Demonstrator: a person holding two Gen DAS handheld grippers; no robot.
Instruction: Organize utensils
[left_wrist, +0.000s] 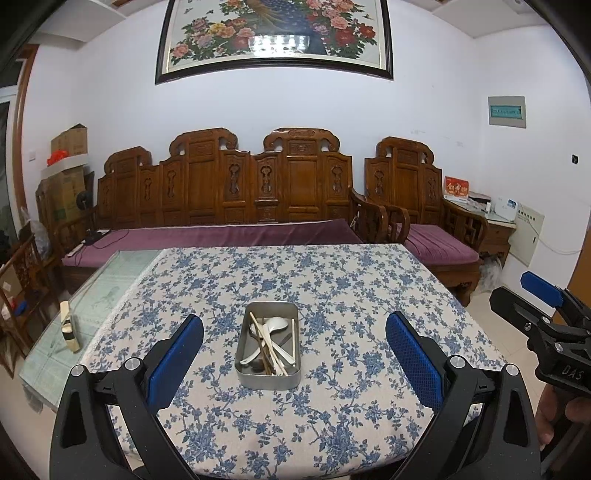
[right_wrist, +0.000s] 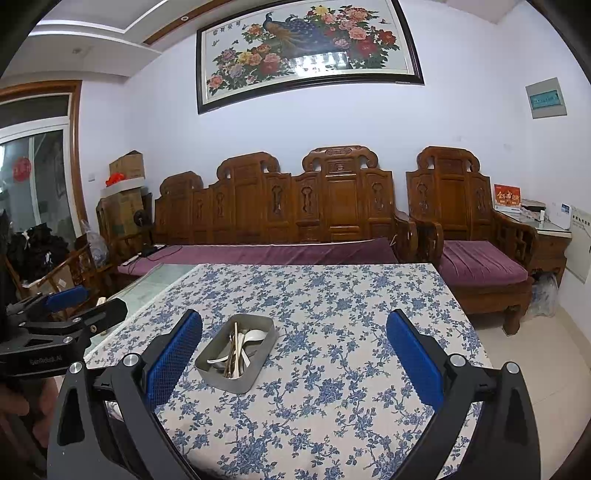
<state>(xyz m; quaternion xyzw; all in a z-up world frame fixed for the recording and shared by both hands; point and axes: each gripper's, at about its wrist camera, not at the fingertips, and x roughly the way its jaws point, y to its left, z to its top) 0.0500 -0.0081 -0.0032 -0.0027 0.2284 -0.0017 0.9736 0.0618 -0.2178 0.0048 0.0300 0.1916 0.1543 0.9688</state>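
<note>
A metal tray (left_wrist: 243, 363) (right_wrist: 266, 363) sits in the middle of the table with its blue-flowered cloth (left_wrist: 332, 280) (right_wrist: 332, 295). Inside lie white spoons (left_wrist: 275, 325) (right_wrist: 253, 335), wooden chopsticks (left_wrist: 263, 345) (right_wrist: 233, 349) and a fork, jumbled together. My left gripper (left_wrist: 294, 325) hangs open above the near table edge, the tray ahead between its blue pads (left_wrist: 173, 360). My right gripper (right_wrist: 293, 325) is open too, held back from the tray, which lies ahead toward its left finger. Each gripper shows at the edge of the other's view: right gripper (left_wrist: 546, 306), left gripper (right_wrist: 74, 306). Nothing is held.
A small bottle (left_wrist: 70, 330) stands on the bare glass strip (left_wrist: 110, 284) left of the cloth. A carved wooden sofa (left_wrist: 229, 206) and armchair (left_wrist: 424, 214) with purple cushions stand beyond the table. Cardboard boxes (left_wrist: 68, 173) are stacked at the far left. A hand (left_wrist: 561, 421) grips the right tool.
</note>
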